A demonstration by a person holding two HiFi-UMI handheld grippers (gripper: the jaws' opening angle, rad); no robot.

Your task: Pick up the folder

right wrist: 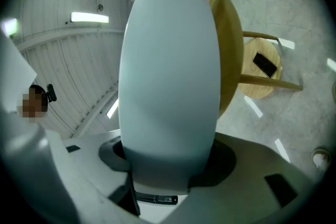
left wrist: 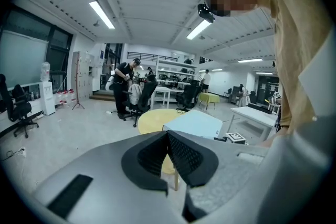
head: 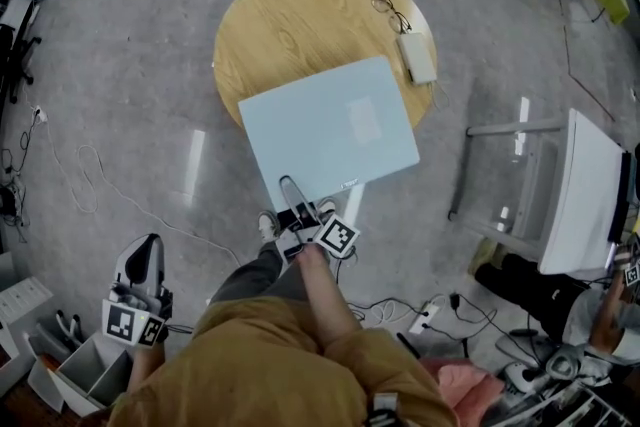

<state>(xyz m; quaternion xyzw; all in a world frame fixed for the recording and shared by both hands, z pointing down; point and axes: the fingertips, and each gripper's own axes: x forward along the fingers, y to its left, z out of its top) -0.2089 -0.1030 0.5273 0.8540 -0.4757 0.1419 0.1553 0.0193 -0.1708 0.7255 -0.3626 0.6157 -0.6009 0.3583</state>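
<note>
Firmly, the right gripper (right wrist: 168,168) has its jaws clamped on the near edge of the folder (right wrist: 170,60), which runs straight out from between them. Seen from the head view, the folder's far part is over the table (head: 285,20), its near corner past the rim. Well apart, the left gripper (left wrist: 168,136) hangs with jaws together, empty.

readable text: none | label (head: 363,118) on folder (head: 330,140) — too faint to read
</note>
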